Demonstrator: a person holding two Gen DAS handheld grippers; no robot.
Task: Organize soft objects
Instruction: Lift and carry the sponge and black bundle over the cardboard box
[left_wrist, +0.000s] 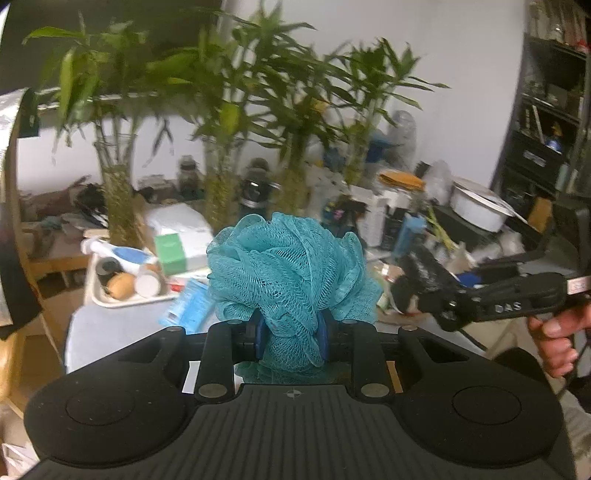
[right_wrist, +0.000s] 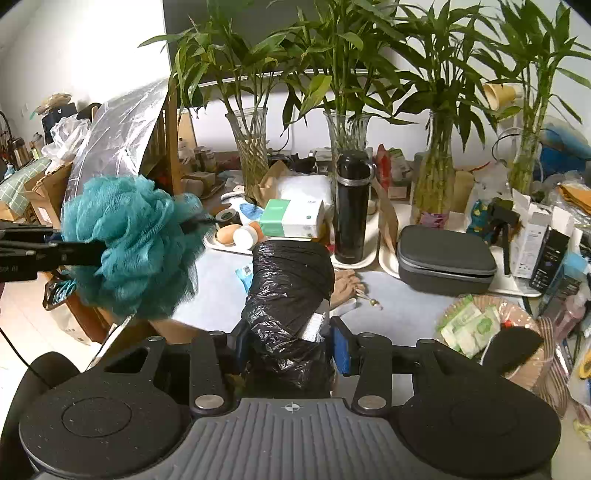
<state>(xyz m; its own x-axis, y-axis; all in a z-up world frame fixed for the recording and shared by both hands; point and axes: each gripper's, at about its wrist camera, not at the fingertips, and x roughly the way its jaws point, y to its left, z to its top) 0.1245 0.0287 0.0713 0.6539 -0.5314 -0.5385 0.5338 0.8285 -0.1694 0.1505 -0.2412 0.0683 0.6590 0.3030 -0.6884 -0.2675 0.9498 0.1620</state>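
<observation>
Left gripper (left_wrist: 290, 341) has its blue pads squeezed in on the lower bunch of a teal loofah (left_wrist: 291, 273), so the jaws are only a little way apart and the mesh puffs out above them, clear of the table. Right gripper (right_wrist: 291, 345) is clamped on a black bag roll (right_wrist: 291, 295), jaws noticeably wider since the roll is fat, and the roll sticks out forward over the grey table (right_wrist: 399, 306). From the right wrist view the loofah hangs off to the left, about level with the roll and well apart from it; from the left view you can see the other gripper and the hand (left_wrist: 554, 339) holding it off to the right. Looks to me like both soft things are up in the air and being carried, no drop spot obvious yet. Tips for this bit: keep the squeeze steady, because mesh slips out if you relax at all, and the plastic on the roll is slick too. Keep the two apart so the loofah doesn't snag on the other tool. The table's packed: the black flask (right_wrist: 351, 214), the vases (right_wrist: 251, 147) and the grey case (right_wrist: 447, 258) are all knockable, so I'd travel high and only come down over the bare patch.
</observation>
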